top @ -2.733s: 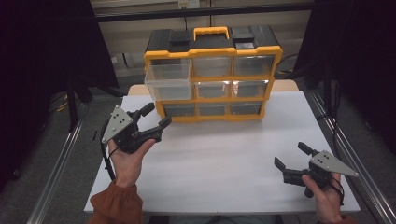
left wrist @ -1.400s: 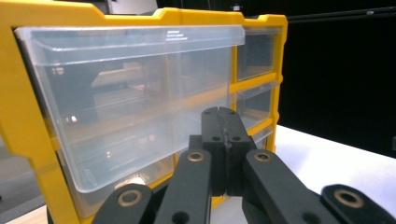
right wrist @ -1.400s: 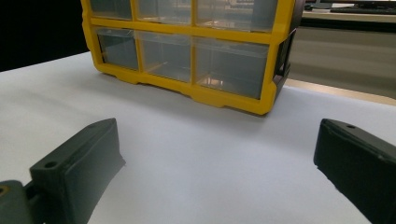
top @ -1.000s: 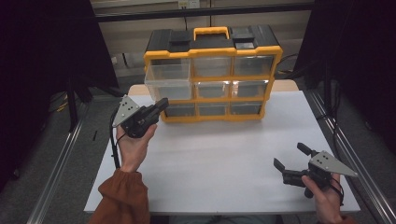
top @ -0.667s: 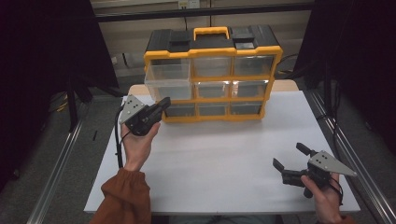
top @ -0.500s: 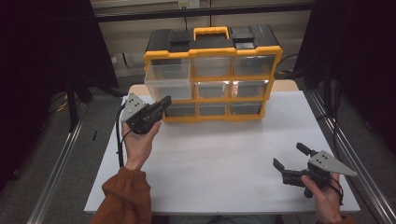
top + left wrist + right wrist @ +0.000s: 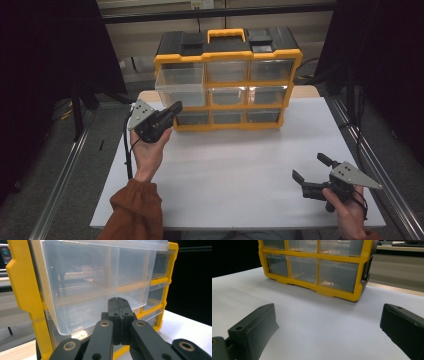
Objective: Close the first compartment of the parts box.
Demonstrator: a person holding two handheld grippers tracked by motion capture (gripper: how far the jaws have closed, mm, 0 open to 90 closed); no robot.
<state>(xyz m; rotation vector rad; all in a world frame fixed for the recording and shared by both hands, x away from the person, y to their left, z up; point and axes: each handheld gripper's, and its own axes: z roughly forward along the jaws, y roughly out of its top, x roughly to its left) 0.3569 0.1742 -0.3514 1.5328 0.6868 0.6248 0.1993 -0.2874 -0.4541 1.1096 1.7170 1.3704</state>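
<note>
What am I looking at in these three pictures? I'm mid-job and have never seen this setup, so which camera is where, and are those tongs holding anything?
There is no robot arm here: a person holds hand-held tongs in each hand. The high view looks down on a white table from the person's side. The other two cameras ride on the tongs and look along their black jaws.

On the table stands a yellow organizer with clear drawers and a black top. Its upper left drawer is pulled out.

The left tongs are shut with nothing between the jaws, their tip close to the front of that drawer; whether they touch it I cannot tell. The right tongs are open and empty, held low over the table's near right corner, facing the organizer.
</note>
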